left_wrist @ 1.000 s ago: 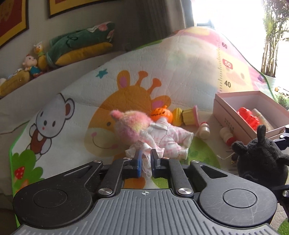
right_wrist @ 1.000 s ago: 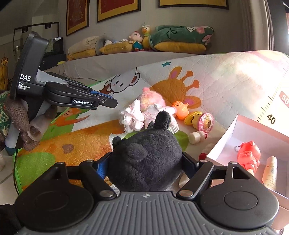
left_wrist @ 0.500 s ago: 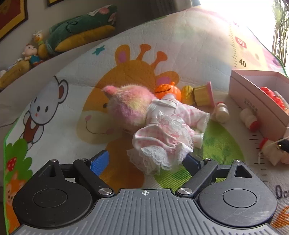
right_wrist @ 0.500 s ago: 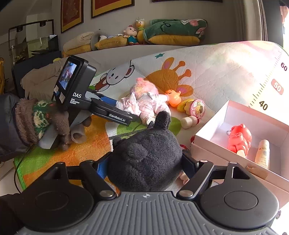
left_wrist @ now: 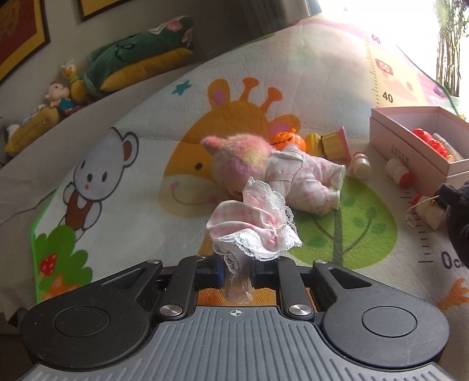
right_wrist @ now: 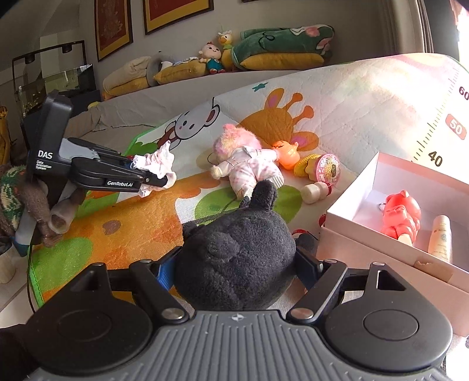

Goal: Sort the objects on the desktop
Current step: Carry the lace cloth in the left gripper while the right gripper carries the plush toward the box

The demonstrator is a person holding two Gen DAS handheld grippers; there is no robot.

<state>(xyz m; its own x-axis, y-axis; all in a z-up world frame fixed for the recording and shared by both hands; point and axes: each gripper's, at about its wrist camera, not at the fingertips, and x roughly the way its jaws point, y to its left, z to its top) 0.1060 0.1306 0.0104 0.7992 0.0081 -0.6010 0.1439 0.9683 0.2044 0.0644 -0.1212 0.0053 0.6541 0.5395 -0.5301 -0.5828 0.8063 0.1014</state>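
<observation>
Holding black plush point(right_wrist: 234, 260) in right hand-held gripper point(right_wrist: 234, 269), box-side | left hand-held gripper point(left_wrist: 236, 275) clamps lacy pink dress point(left_wrist: 255, 225) above mat | doll point(left_wrist: 281, 173), pumpkin point(left_wrist: 287, 140), small bottles left on mat | pink box point(right_wrist: 390, 211) holds only two items: sorting looks early

Pink-and-white checked doll dress point(left_wrist: 254, 227) with white lace, black plush toy point(right_wrist: 234, 258), pale pink box point(right_wrist: 390, 258).

Looks like a home, probably a kid's playroom: cartoon play mat point(left_wrist: 123, 164), plush toys on a ledge point(right_wrist: 281, 44), framed pictures point(right_wrist: 176, 11) on the wall.
</observation>
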